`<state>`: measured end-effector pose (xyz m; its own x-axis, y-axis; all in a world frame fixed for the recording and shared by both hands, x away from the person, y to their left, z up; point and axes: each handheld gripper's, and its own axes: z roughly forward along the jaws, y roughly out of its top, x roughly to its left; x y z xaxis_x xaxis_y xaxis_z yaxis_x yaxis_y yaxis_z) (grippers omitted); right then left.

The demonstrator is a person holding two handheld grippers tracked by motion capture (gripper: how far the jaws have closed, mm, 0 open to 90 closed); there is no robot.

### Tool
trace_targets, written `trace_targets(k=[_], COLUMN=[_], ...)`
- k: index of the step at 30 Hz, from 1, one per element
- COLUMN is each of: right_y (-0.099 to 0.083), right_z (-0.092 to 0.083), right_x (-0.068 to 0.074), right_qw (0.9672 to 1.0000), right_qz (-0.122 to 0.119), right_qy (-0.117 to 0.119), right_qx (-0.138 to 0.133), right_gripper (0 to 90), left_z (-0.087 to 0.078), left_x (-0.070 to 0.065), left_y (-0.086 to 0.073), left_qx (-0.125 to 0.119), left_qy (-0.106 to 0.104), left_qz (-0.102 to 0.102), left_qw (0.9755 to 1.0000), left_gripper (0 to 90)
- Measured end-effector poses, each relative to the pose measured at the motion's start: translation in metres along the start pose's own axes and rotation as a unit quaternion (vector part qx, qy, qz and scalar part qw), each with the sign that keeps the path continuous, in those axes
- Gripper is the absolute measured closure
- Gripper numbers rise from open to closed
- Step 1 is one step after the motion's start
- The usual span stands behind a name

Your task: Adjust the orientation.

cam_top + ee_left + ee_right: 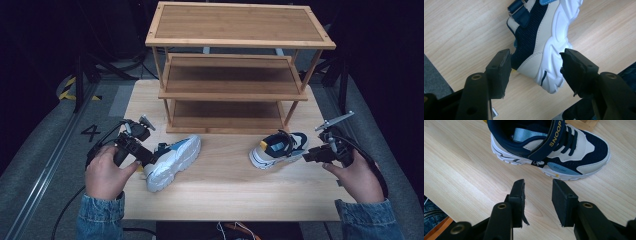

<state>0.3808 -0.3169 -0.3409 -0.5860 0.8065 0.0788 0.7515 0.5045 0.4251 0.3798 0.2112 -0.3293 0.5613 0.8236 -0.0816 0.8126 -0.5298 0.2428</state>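
Sneakers, two navy-and-cream children's trainers with chunky white rubber soles, look light, with soft mesh uppers over a stiffer heel, which seems the surest place to grip. The left gripper (535, 68) has its jaws spread around the heel of the tipped-over left sneaker (172, 160), at eight o'clock on the pale wooden table (227, 192), while the right gripper (538, 195) stands open just short of the upright right sneaker (554, 147) at four o'clock. One empty three-tier bamboo shoe rack (235, 65) stands at twelve o'clock.

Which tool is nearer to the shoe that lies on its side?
Left. The left tool has its open jaws around the heel of the tipped shoe. The right tool is across the table, beside the upright shoe.
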Motion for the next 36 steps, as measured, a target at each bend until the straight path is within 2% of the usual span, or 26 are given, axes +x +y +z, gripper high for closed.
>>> trace_targets(k=[5,7,9,11,13,15,16,20,25,28,29,36], right_y=[0.0,0.001,0.002,0.002,0.001,-0.001,-0.001,-0.002,-0.004,-0.003,-0.002,0.0], right_z=[0.001,0.0,0.0,0.001,0.003,0.003,0.003,-0.001,-0.001,-0.001,0.0,0.002], right_x=[0.0,0.001,0.001,0.002,0.001,0.002,0.002,0.001,0.0,0.001,0.001,0.003], right_qw=[1.0,1.0,1.0,1.0,1.0,1.0,1.0,1.0,1.0,1.0,1.0,1.0], right_qz=[-0.004,-0.005,-0.007,-0.004,-0.005,-0.003,-0.004,-0.003,0.001,-0.001,-0.002,-0.006], right_qy=[-0.001,-0.002,-0.002,-0.001,-0.002,-0.001,-0.002,-0.004,-0.005,-0.006,-0.006,-0.004], right_qx=[0.0,-0.001,-0.003,-0.001,0.001,0.006,0.004,0.0,0.002,0.002,0.002,0.002], right_gripper=[62.8,62.8,62.8,62.8,62.8,62.8,62.8,62.8,62.6,62.6,62.6,62.0], left_z=[-0.002,-0.004,-0.005,-0.002,0.002,0.004,0.007,0.017,0.027,0.035,0.038,0.038], left_x=[0.0,0.001,0.0,-0.003,-0.005,-0.005,-0.006,-0.011,-0.017,-0.017,-0.017,-0.017], left_y=[-0.001,-0.003,-0.004,-0.002,0.001,0.004,0.005,0.011,0.016,0.018,0.018,0.016], left_qx=[-0.003,-0.01,-0.011,-0.001,0.007,0.01,0.01,0.033,0.05,0.066,0.068,0.061], left_qy=[-0.002,-0.02,-0.008,-0.002,-0.012,-0.029,-0.03,-0.031,-0.047,-0.046,-0.047,-0.052], left_qz=[0.004,0.005,0.008,0.015,0.02,0.019,0.018,0.037,0.044,0.04,0.035,0.033], left_qw=[1.0,0.9997,0.9999,0.9999,0.9997,0.9994,0.9993,0.9983,0.9967,0.9959,0.996,0.9962], left_gripper=[51.2,58.1,64.1,71.6,81.3,85.7,88.7,89.5,89.6,89.7,89.7,89.8])
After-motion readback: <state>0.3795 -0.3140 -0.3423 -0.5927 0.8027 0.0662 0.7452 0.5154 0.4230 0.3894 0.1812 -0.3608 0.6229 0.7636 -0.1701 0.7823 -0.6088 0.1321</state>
